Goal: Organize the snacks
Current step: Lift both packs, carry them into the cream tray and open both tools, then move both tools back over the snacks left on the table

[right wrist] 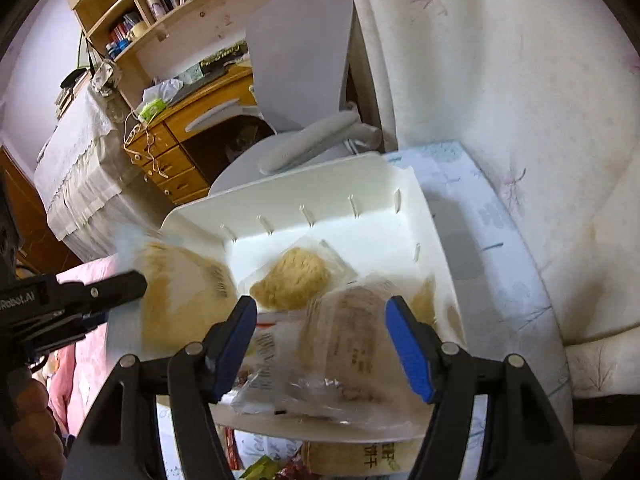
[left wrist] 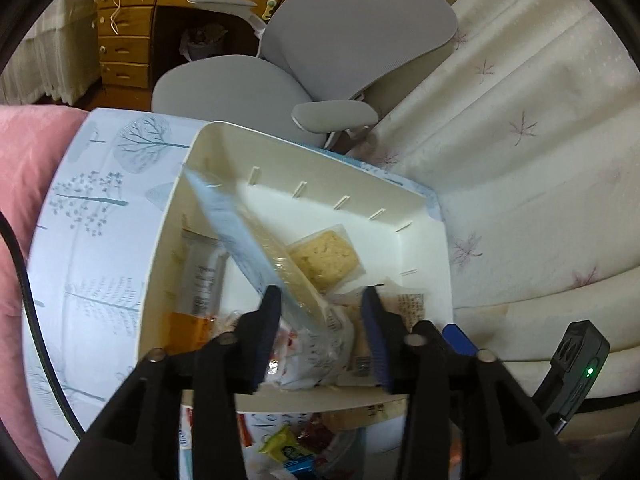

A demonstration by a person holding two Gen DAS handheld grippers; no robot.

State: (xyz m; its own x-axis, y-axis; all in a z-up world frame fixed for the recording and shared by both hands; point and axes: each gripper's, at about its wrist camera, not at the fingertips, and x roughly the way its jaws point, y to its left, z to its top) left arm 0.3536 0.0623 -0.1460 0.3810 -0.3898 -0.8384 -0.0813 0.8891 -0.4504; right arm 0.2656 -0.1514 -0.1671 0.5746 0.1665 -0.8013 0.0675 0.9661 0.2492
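Step in hand: loading of loose snacks into the white bin [left wrist: 320, 168] on the tree-patterned cloth [left wrist: 100, 200].

Left gripper [left wrist: 322, 294]: jaws parted, wider than the long packet [left wrist: 240, 232] between them, pads not clamping it. Judged released, or close to it.

Long packet: inside the bin, propped aslant. Long axis diagonal, upper end against the bin's far left corner, lower end down between the left jaws on top of other wrappers. Blue-edged face turned toward the bin's left wall. Not lying flat.

Right gripper [right wrist: 320, 304]: jaws well apart, straddling a clear packet [right wrist: 344, 344] at the bin's near edge. Picture blurred there; cannot tell whether the pads press on it or merely flank it.

Also in the bin: a square cracker packet [left wrist: 324, 258] flat on the floor, near the far wall, apart from both grippers.

Outside the bin: further snacks [left wrist: 280, 448] on the cloth just before the near wall, not yet put away.

Next move, as judged: withdrawal of the left gripper clear of the long packet without dragging it; possibly a nudge to lay it flat. Then the clear packet settled inside the rim.

Risk noted: leaning packet liable to slide or tip once unsupported.
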